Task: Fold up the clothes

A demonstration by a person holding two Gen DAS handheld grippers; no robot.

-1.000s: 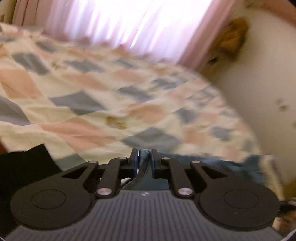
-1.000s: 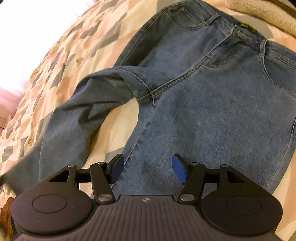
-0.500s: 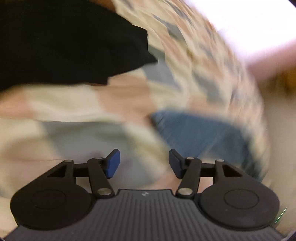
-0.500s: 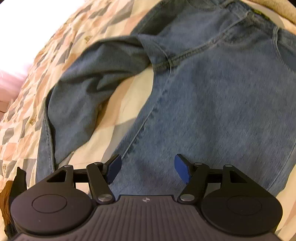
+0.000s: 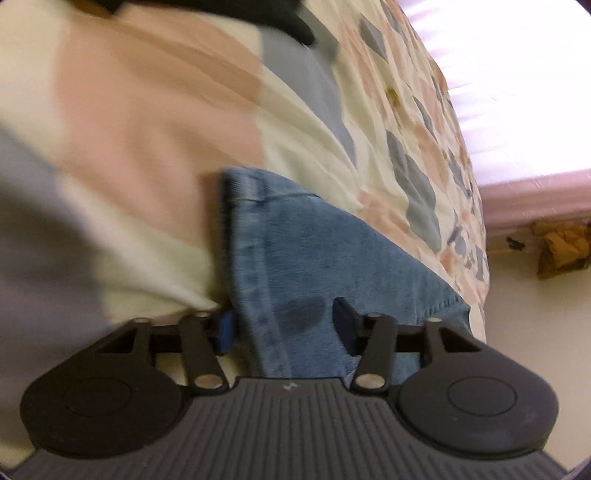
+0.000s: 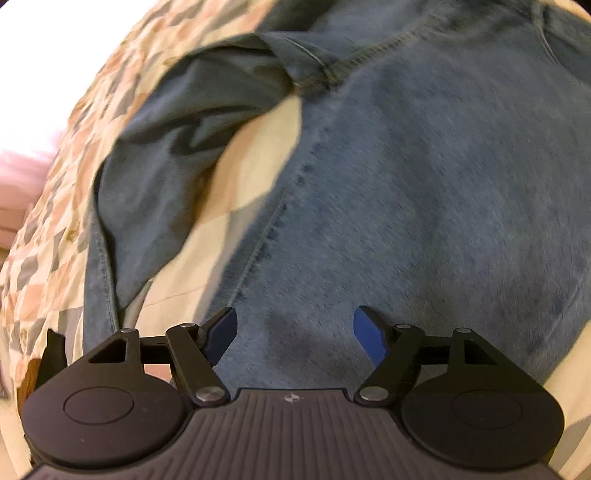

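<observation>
Blue jeans [image 6: 424, 177] lie spread on a patchwork bedspread [image 6: 48, 206], one leg bent back to the left. My right gripper [image 6: 293, 330] is open, just above the right leg's denim near its inner seam. In the left wrist view the hem end of a jeans leg [image 5: 295, 258] lies on the bedspread [image 5: 147, 129]. My left gripper [image 5: 282, 326] is open, its jaws straddling the hem edge, one finger on each side of the cloth.
A black garment [image 5: 280, 14] lies at the far top of the left wrist view. The bed edge, a pale wall [image 5: 535, 332] and pink curtains [image 5: 532, 199] are to the right. A brown object [image 5: 557, 247] hangs by the wall.
My left gripper was shut on denim a second ago, then opened and swung down to the leg's hem. My right gripper dropped closer to the right leg.
</observation>
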